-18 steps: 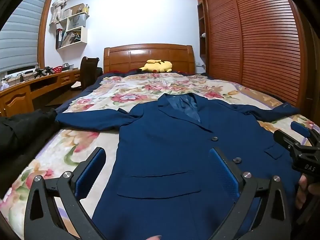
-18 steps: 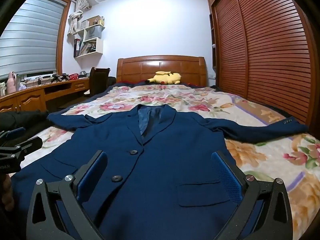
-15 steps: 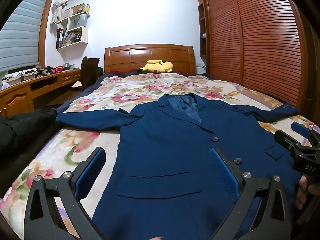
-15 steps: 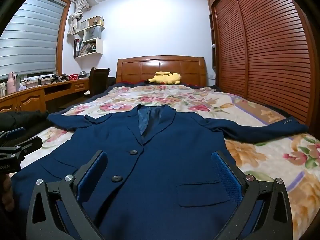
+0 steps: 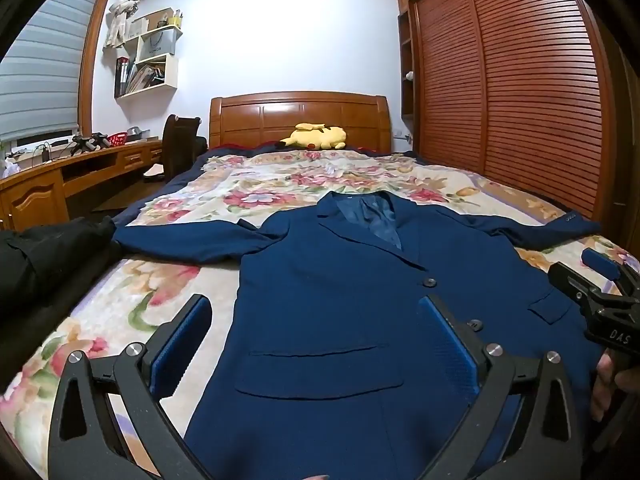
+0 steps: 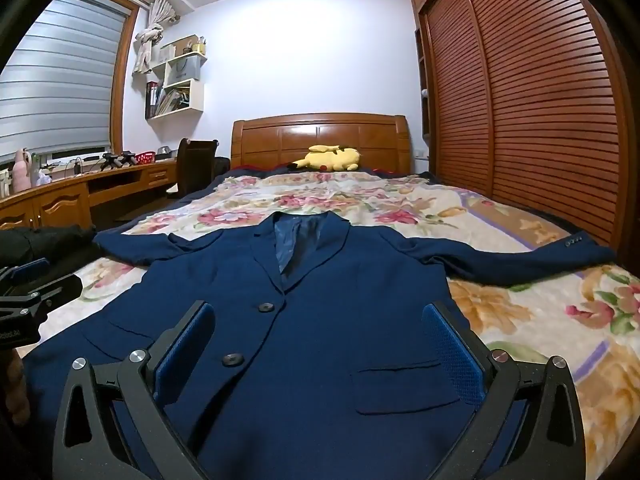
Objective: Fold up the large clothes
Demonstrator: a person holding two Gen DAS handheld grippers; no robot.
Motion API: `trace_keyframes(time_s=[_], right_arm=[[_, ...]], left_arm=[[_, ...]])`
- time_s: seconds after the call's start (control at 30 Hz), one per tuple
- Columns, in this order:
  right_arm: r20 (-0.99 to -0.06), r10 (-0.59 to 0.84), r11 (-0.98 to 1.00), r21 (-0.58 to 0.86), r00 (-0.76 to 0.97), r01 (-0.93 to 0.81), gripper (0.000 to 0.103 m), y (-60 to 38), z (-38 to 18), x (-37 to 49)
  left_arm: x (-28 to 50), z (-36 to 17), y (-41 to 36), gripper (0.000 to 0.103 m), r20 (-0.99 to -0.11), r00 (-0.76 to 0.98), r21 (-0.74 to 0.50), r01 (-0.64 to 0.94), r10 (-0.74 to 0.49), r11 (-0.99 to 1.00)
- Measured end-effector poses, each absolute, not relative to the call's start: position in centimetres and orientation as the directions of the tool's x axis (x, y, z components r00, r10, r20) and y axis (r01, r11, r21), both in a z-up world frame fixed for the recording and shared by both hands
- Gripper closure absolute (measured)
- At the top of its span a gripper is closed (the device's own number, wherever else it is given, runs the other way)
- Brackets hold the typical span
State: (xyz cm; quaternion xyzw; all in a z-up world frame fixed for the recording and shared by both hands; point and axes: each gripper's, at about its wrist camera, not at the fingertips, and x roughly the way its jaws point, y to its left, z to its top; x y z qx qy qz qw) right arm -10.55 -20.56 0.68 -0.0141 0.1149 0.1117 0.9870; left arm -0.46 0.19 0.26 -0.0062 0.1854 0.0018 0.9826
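Note:
A navy blue suit jacket [image 5: 340,300] lies flat, front up, on the floral bedspread [image 5: 256,184], both sleeves spread out sideways. It also shows in the right wrist view [image 6: 332,320]. My left gripper [image 5: 316,344] is open and empty, held above the jacket's lower left front near a pocket. My right gripper [image 6: 320,348] is open and empty above the lower right front. Each gripper shows at the edge of the other's view: the right one [image 5: 600,296] and the left one [image 6: 28,304].
A black garment [image 5: 44,256] lies at the bed's left edge. A yellow plush toy [image 5: 316,136] rests by the wooden headboard [image 5: 300,116]. A desk [image 5: 60,172] and chair [image 5: 180,148] stand on the left, a slatted wardrobe [image 5: 512,92] on the right.

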Motion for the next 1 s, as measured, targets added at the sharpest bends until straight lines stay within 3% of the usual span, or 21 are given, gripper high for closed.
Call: trace_keyframes(time_s=[1.0], right_arm=[[-0.222,0.219,0.975,0.006,0.950,-0.224,0.000,-20.89,0.59,-10.66]], left_arm=[[-0.72,0.61,0.20,0.000,-0.363,0.932,-0.006,-0.006,0.004,1.000]])
